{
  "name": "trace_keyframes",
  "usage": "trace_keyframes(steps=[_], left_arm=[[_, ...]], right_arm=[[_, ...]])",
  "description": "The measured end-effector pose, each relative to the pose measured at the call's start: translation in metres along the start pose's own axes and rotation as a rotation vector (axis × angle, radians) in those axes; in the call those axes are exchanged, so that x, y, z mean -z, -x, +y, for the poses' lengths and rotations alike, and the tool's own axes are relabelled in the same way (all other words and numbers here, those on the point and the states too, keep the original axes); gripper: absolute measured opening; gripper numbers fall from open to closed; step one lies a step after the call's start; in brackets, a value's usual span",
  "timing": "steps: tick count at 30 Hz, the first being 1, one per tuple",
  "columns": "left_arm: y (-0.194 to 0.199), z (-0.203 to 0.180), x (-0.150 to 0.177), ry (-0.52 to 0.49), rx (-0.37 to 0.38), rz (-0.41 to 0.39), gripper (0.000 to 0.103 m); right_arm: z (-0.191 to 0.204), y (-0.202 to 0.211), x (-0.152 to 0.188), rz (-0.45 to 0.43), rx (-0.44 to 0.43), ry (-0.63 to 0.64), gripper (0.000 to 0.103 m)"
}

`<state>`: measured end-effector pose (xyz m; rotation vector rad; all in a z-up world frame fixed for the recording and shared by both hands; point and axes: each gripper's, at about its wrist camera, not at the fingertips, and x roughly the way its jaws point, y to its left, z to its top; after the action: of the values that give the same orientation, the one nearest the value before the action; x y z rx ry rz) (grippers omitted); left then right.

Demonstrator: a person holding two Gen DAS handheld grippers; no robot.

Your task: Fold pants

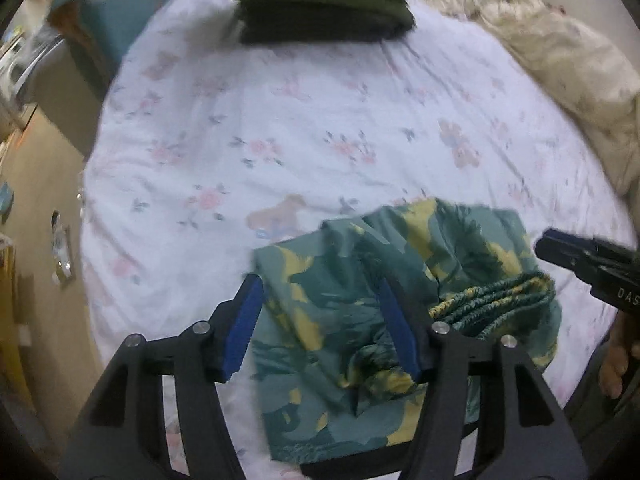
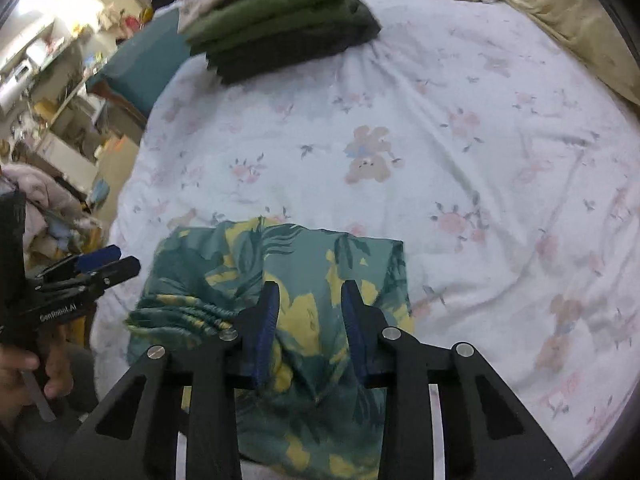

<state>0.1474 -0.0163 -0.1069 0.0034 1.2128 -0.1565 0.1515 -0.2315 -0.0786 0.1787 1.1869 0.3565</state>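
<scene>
Teal pants with a yellow leaf print (image 1: 340, 280) (image 2: 280, 264) lie folded in a rough rectangle at the near edge of the bed. Their gathered elastic waistband (image 1: 500, 300) (image 2: 180, 314) shows on one side. My left gripper (image 1: 320, 284) is open and wide, its blue pads (image 1: 244, 320) straddling the left part of the pants. My right gripper (image 2: 311, 286) is open over the right part, with a narrower gap and puckered cloth between the pads (image 2: 266, 320). Each gripper also shows in the other's view: the right gripper (image 1: 560, 250) and the left gripper (image 2: 112, 262).
The bed has a white floral sheet (image 1: 320, 120) (image 2: 480, 160). A stack of folded green and dark garments (image 1: 324, 4) (image 2: 280, 24) sits at the far side. A cream duvet (image 1: 560, 64) (image 2: 560, 4) is bunched at the far right. A person's hand (image 2: 24, 364) holds the left gripper. Floor and furniture lie left of the bed.
</scene>
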Motion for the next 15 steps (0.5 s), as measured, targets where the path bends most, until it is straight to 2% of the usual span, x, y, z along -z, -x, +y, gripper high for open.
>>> trace_keyframes(steps=[3, 7, 11, 13, 15], left_arm=[[-0.01, -0.013, 0.01, -0.072, -0.025, 0.052, 0.056], [0.0, -0.019, 0.035, -0.142, 0.02, 0.132, 0.057], [0.013, -0.015, 0.07, -0.211, 0.048, 0.201, 0.058], [0.019, -0.006, 0.076, -0.166, 0.038, 0.188, 0.058], [0.02, 0.0, 0.077, -0.103, 0.053, 0.19, 0.058]], right_arm=[[0.008, -0.01, 0.005, 0.062, -0.032, 0.048, 0.033], [0.019, 0.003, 0.031, 0.146, -0.109, 0.138, 0.033], [0.022, 0.01, 0.071, 0.321, -0.17, 0.212, 0.033], [0.02, 0.017, 0.079, 0.302, -0.117, 0.219, 0.036], [0.013, 0.022, 0.073, 0.249, -0.085, 0.164, 0.036]])
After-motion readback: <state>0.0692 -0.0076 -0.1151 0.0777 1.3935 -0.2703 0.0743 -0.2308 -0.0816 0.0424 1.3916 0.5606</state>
